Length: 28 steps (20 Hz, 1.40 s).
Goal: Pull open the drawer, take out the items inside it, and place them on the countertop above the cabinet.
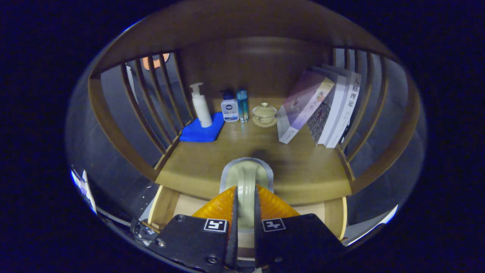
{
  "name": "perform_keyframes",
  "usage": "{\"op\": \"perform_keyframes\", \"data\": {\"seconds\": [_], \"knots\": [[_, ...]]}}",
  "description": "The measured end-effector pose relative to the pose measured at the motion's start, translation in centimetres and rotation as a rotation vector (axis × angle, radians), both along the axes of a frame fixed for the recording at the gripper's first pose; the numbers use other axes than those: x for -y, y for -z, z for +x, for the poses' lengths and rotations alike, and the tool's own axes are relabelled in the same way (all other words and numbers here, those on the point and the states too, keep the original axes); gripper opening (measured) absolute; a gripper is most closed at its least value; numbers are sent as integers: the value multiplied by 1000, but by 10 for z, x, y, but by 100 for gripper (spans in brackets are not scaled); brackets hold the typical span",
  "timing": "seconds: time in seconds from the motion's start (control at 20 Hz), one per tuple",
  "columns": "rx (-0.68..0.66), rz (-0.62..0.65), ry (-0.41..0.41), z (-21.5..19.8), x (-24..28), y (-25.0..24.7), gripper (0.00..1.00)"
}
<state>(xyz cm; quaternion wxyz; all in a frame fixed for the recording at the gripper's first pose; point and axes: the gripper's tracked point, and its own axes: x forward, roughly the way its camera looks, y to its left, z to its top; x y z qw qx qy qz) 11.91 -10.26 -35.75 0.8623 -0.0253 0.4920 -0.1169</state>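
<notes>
My gripper (245,189) has both fingers clamped on a pale green cup (247,176), held over the countertop (303,170)'s front edge above the open drawer (335,216). Beyond the fingers: one pump bottle (201,105) on a blue cloth (202,131), two small bottles (235,106) with labels too small to read, one lidded teacup (264,115), three leaning books (322,110) with Chinese titles.

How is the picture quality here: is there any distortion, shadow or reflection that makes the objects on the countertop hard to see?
In the gripper view the fisheye bends the cabinet frame into curves; the light is dim and the books look slightly soft; a shadow falls on the countertop just beyond the pale green cup, on which the gripper is closed; the bottles reflect faintly in the wood.
</notes>
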Motion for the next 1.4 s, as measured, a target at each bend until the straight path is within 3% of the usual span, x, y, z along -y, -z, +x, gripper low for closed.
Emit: {"op": "perform_keyframes", "data": {"seconds": [0.7,1.1,1.2,1.4], "knots": [[-93,-12,64,82,27,71,21],[-98,-2,120,92,46,92,22],[-97,-21,104,90,46,93,26],[-74,-43,61,83,38,85,45]]}}
